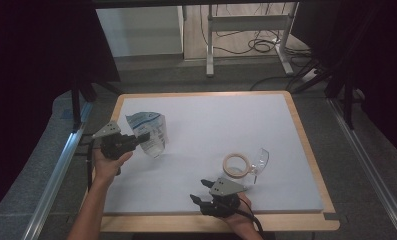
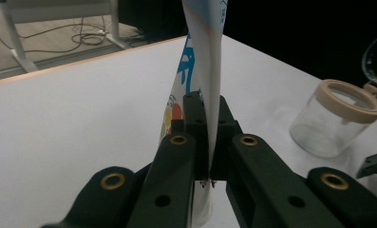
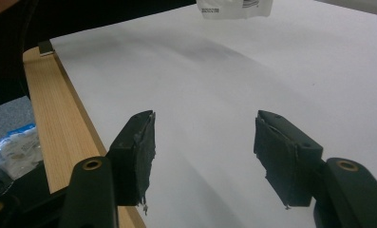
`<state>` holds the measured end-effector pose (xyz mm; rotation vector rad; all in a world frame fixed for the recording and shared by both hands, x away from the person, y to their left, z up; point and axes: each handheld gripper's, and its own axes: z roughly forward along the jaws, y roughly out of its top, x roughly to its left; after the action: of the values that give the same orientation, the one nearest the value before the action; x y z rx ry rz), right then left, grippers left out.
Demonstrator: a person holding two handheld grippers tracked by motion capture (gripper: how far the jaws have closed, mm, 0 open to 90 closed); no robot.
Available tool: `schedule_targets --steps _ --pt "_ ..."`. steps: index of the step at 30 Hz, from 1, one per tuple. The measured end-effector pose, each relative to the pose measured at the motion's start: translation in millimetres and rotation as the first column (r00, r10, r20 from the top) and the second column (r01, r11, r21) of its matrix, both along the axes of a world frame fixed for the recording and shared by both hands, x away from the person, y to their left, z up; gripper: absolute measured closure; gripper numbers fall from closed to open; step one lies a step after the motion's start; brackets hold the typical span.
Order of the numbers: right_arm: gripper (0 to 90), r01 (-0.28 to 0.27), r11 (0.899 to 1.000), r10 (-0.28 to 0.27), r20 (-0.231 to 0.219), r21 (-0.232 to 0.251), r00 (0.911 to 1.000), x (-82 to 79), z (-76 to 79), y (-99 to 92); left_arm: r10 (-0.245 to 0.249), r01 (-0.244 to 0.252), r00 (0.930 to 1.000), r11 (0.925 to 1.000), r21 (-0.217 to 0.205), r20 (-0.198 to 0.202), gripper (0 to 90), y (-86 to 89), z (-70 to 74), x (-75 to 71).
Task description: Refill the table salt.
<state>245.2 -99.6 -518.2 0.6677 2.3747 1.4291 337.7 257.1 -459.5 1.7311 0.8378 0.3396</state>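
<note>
I see one table [image 1: 306, 150], a wooden board covered by a pale grey-white mat that leaves a strip of bare wood at the edges.

On it is the thing I am working with, a single pouch [image 1: 150, 132]: a soft plastic bag, white and partly see-through, with blue printing and a patch of orange and green near its lower part. It sits at the left side of the mat, standing more or less upright in the high view. From the left gripper view, the pouch [image 2: 202, 71] runs up as a narrow, flattened edge between my jaws.

There is one glass jar [image 1: 236, 166] on the right half of the mat, well apart from the pouch; it is clear with a beige ring at its mouth, and a clear hinged lid hangs open beside it. In the left gripper view the jar [image 2: 331, 121] stands upright.

I have two grippers, one per hand. My left gripper [image 1: 143, 137] points across the table to the right, my hand wrapped around its body from below, forearm coming in from the bottom edge. Its fingers [image 2: 195, 123] are pressed together, pinching the pouch's flat edge. My right gripper [image 1: 198, 192] lies low at the near edge of the mat, close to the jar. Its fingers [image 3: 138, 152] stand spread apart, with bare mat between them.
</note>
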Motion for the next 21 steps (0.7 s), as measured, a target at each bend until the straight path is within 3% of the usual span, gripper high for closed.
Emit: schedule_targets --steps 6,11,21 --pt "39.8 0.009 1.000 -0.009 0.007 -0.009 0.9999 0.2 -0.3 -0.1 -0.028 0.028 0.9995 0.9996 0.005 -0.014 89.9 -9.6 2.0 -7.9" --pt "39.8 0.017 1.000 -0.017 0.017 -0.016 0.9997 -0.2 -1.7 0.0 -0.063 0.063 0.9980 0.9979 0.015 -0.004 89.8 -17.2 5.0 -14.3" --pt "39.8 0.036 0.999 -0.035 0.047 -0.028 0.9983 -6.6 -1.9 0.4 -0.118 0.118 0.9929 0.9930 -0.007 0.015 89.8 -30.1 15.4 -28.2"
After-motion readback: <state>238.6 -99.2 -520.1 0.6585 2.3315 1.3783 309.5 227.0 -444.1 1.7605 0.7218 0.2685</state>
